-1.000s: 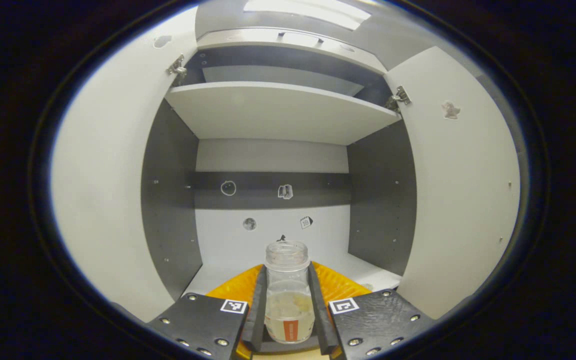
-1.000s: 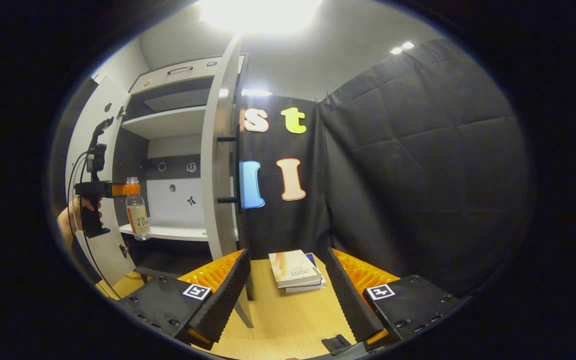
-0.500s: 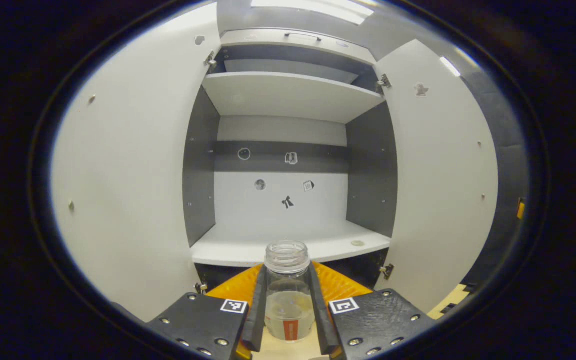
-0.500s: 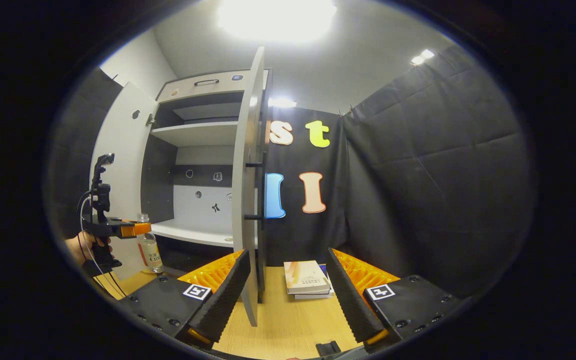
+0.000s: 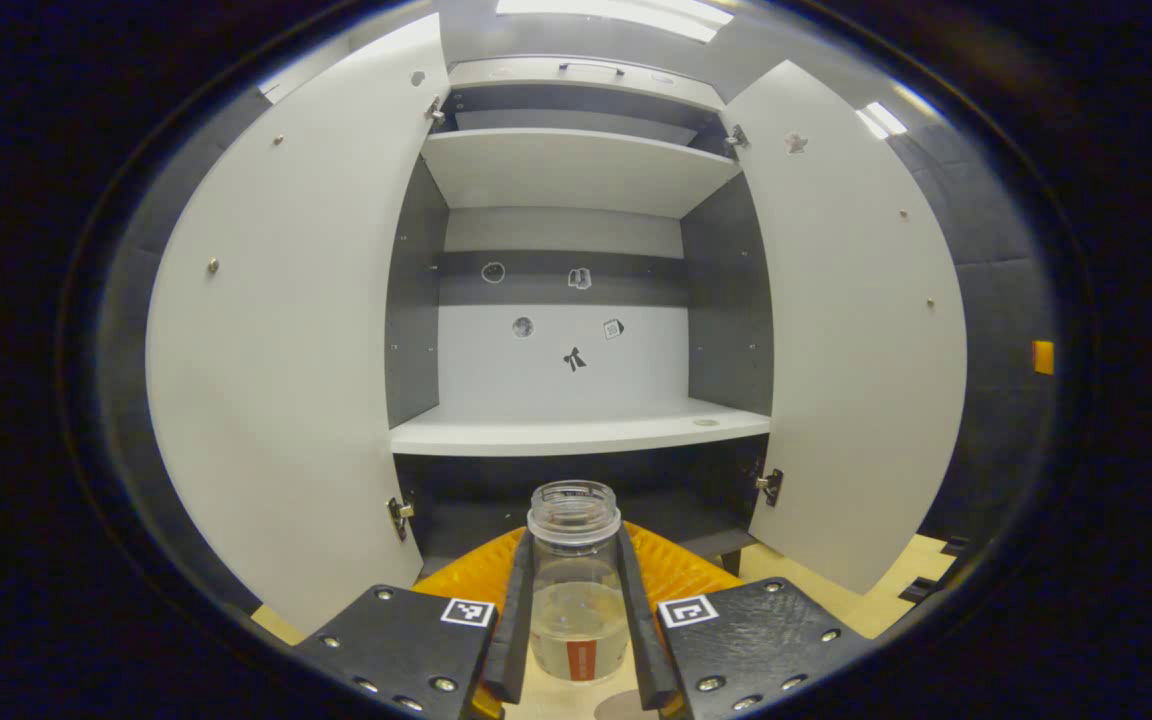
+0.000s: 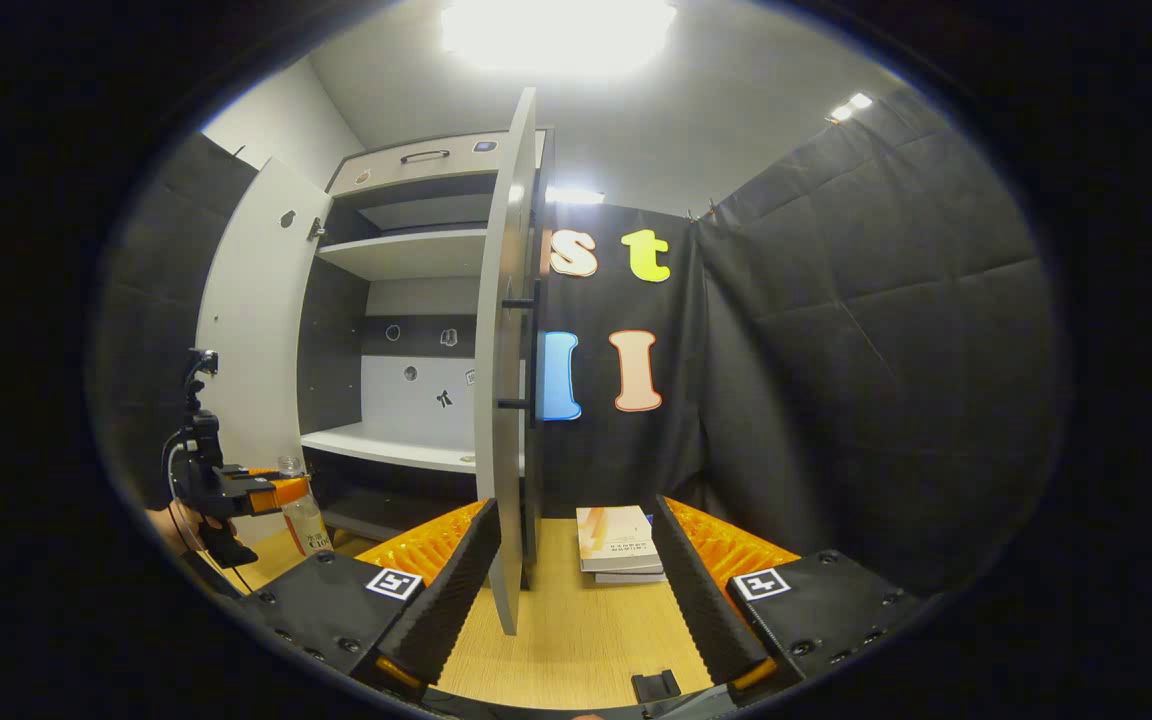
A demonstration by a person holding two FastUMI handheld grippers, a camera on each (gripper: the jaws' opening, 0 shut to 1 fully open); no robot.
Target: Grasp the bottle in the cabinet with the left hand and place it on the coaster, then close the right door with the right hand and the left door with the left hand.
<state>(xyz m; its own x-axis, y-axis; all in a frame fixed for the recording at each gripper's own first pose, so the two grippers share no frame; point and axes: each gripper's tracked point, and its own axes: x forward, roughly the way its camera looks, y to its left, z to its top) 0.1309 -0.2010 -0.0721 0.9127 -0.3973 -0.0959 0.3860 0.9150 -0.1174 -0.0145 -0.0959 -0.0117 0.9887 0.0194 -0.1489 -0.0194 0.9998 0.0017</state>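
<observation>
with both doors swung wide, the cabinet (image 5: 576, 250) dominates the left gripper view: its left door (image 5: 286, 330) and right door (image 5: 846, 320) stand open either side of a bare lower shelf (image 5: 576, 435) and an upper shelf (image 5: 576, 170). in the right gripper view the right door (image 6: 508, 380) is seen nearly edge-on, with its dark handle (image 6: 526, 350) on the outer face.

the wooden surface (image 6: 576, 640) lies below the cabinet. a short stack of books (image 6: 621, 545) rests on it near the booth wall, well apart from the bottle.

the left gripper (image 5: 576, 620) has its fingers (image 5: 521, 610) pinching the bottle (image 5: 576, 590) by the body just under the neck. the bottle is out of the cabinet, upright, low over the surface in front of the open doors. a rounded dark patch at the bottom edge, directly beneath it, is probably the coaster (image 5: 621, 708); contact cannot be determined.

handling judgement: the bottle is clear, rigid plastic, uncapped, with little liquid, so it is light, smooth and easily tipped. hold it upright on the body and release only once seated.

the right gripper (image 6: 576, 590) has its fingers (image 6: 451, 590) spread and empty, with the right door's lower edge between them. that door is the nearest obstruction.
</observation>
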